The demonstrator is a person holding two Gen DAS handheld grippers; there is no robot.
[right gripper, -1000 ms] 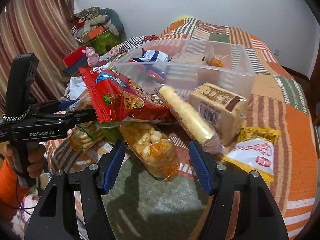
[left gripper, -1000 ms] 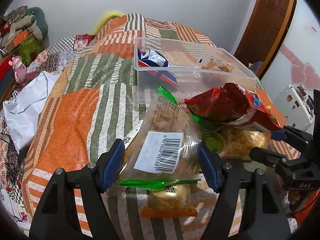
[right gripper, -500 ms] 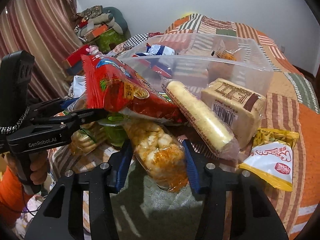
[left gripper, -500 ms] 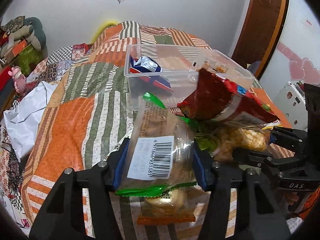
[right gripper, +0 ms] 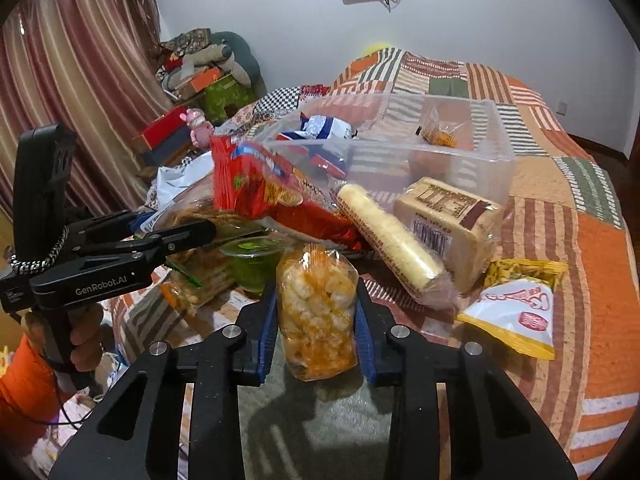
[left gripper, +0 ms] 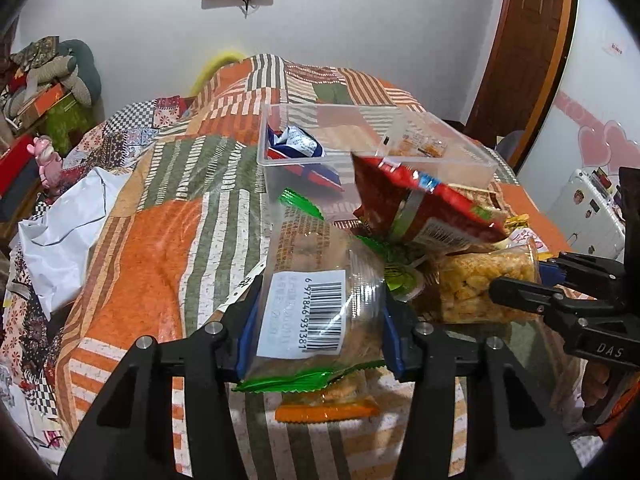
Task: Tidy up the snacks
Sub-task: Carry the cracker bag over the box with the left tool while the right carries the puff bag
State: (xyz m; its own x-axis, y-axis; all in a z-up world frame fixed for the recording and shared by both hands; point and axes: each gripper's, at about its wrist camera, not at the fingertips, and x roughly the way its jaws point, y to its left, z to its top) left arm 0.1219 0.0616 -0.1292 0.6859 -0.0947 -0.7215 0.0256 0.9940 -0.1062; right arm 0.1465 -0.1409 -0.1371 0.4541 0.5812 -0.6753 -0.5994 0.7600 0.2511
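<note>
surface: patchwork quilt (left gripper: 168,248) in orange, green and striped squares, spread over a bed, white wall behind.
bin: clear plastic bin (right gripper: 472,160) is set on the quilt behind the snack pile, with a blue and white packet inside.
left gripper (left gripper: 320,324): jaws are closing, blue pads pressed on a clear cookie bag (left gripper: 316,300) with a barcode label.
right gripper (right gripper: 316,320): jaws are closing, pinching a clear bag of orange puffs (right gripper: 316,312).
pile: red snack bag (right gripper: 260,184), wrapped roll (right gripper: 388,236) and tan block (right gripper: 452,224) are heaped just before the bin.

"GenRobot.AI" marks the left tool (right gripper: 176,236); "DAS" marks the right tool (left gripper: 516,288).
</note>
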